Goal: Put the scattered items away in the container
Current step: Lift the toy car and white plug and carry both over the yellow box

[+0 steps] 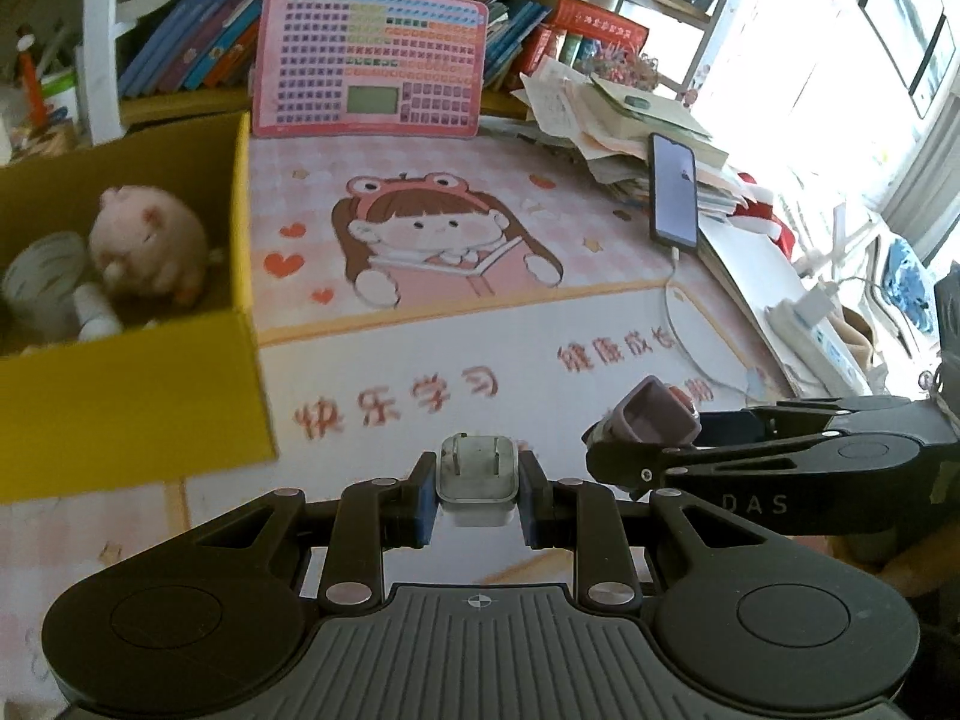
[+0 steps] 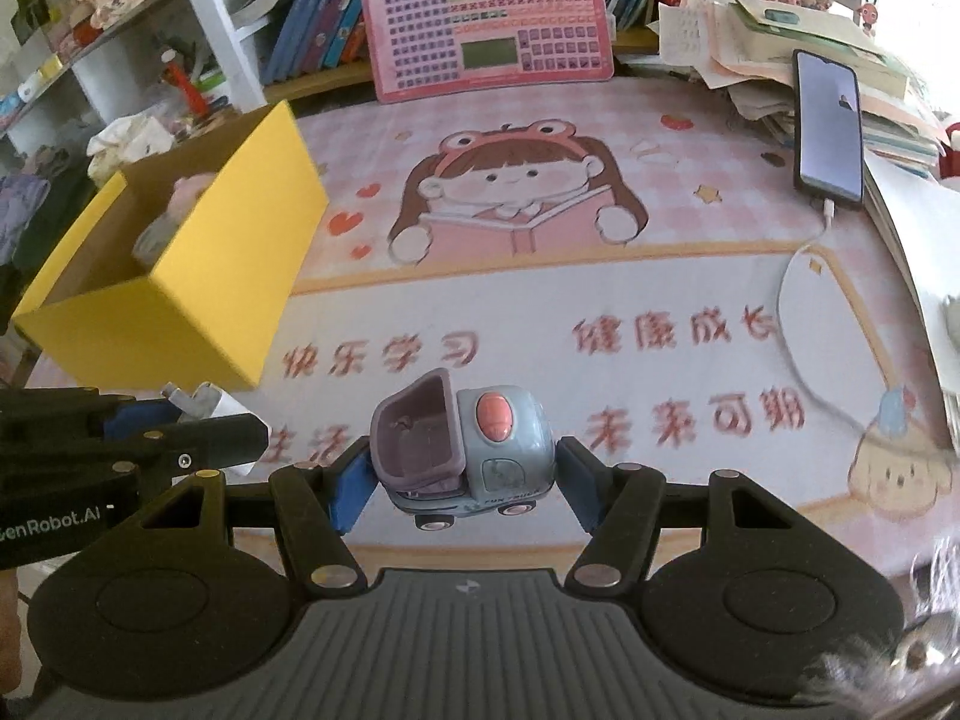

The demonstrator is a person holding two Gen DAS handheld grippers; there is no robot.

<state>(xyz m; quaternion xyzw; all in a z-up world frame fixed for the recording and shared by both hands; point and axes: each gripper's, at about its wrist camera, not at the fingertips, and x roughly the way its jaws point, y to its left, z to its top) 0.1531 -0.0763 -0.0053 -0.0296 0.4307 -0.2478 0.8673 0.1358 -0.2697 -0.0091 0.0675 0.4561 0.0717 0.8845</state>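
Yellow box, at ten o'clock on the desk mat, already contains a plush pig and pale items too blurred to name.

Left gripper, at six o'clock in its own view, is clamped on a white plug adapter, prongs pointing away from the camera. The adapter looks light, rigid and smooth-sided, so the flat side faces under the pads seem the sound hold; the prongs are best left untouched.

Right gripper, just beside it at three o'clock, is clamped on a toy truck held clear of the mat. The truck appears to be light hollow plastic; its rounded cab could slip, and its hinged purple bed is probably the weak point.
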